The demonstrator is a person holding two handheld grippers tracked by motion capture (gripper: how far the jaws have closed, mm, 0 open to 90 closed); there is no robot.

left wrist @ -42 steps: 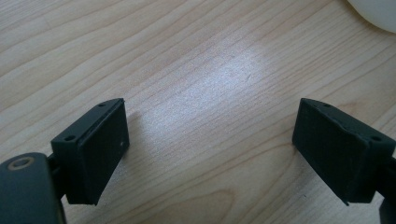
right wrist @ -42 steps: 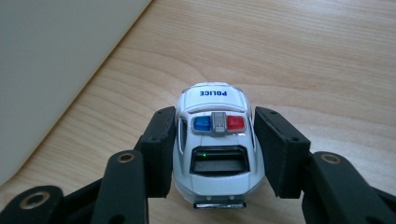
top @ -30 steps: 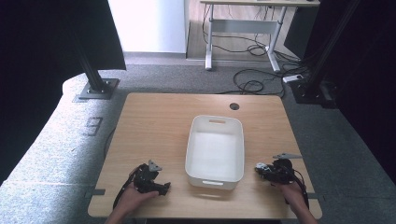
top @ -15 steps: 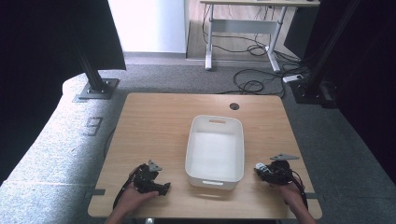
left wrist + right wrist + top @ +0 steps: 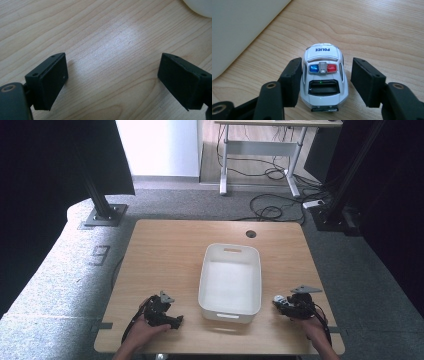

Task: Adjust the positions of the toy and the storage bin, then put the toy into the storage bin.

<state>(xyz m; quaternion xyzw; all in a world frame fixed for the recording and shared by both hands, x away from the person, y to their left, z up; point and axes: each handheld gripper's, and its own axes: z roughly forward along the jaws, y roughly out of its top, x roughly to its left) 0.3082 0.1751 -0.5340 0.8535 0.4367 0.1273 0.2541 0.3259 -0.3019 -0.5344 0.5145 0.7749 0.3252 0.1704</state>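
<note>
Toy police car (image 5: 323,77) seen between parted jaws of right gripper (image 5: 325,80), left jaw touching, right jaw apart; on table (image 5: 170,255) right of white tub (image 5: 231,281); left gripper (image 5: 112,75) spread wide over bare wood.

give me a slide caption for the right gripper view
Right gripper open around a toy police car on the wooden table, white bin beside it.

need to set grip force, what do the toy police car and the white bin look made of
Toy police car: likely glossy moulded plastic, with shiny highlights and printed lettering; die-cast metal can't be ruled out. White bin: probably matte plastic, with rounded corners and a moulded handle slot.
</note>
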